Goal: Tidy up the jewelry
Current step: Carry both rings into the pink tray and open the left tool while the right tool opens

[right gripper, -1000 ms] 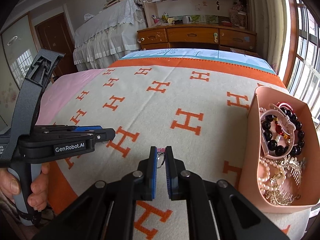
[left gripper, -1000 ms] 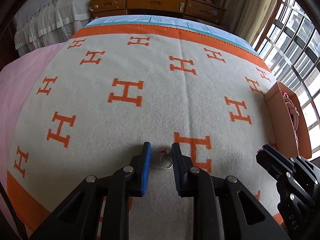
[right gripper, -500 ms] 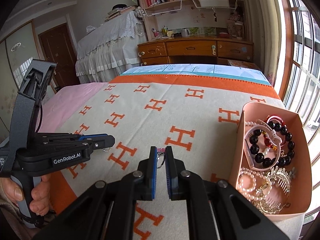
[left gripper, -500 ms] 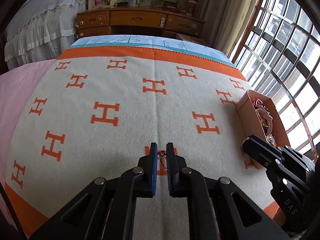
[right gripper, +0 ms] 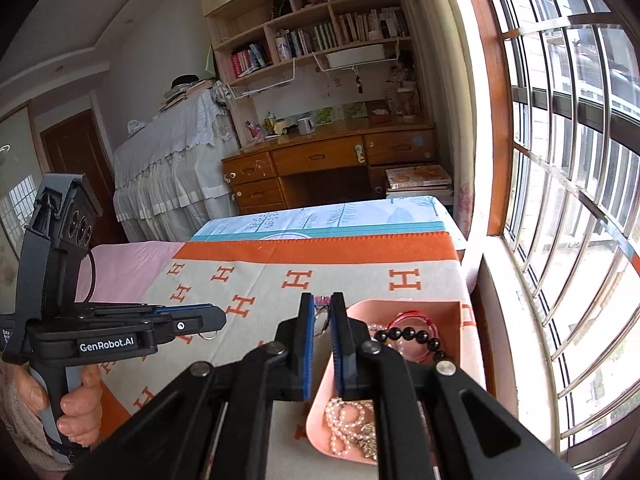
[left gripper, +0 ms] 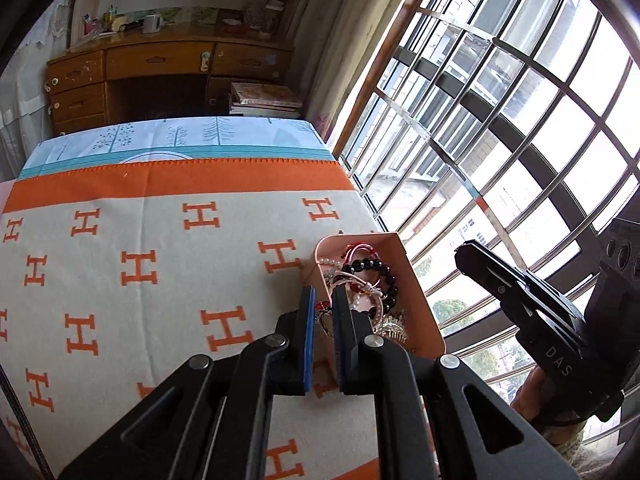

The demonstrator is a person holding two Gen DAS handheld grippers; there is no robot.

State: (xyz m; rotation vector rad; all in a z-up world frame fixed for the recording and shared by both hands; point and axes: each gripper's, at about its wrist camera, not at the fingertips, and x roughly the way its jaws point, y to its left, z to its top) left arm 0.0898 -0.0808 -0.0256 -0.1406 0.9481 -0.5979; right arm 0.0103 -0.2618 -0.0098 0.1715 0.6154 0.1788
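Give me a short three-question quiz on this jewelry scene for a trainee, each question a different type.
1. True or false: the left gripper is empty.
2. Multiple choice: the black bead bracelet lies A) on the blanket, B) in the pink tray, C) on the desk.
3. Fill in: the right gripper is shut on a ____.

Key: 1 false, it grips the red-stone ring. 2 B. 3 ring, namely the thin ring between its fingers.
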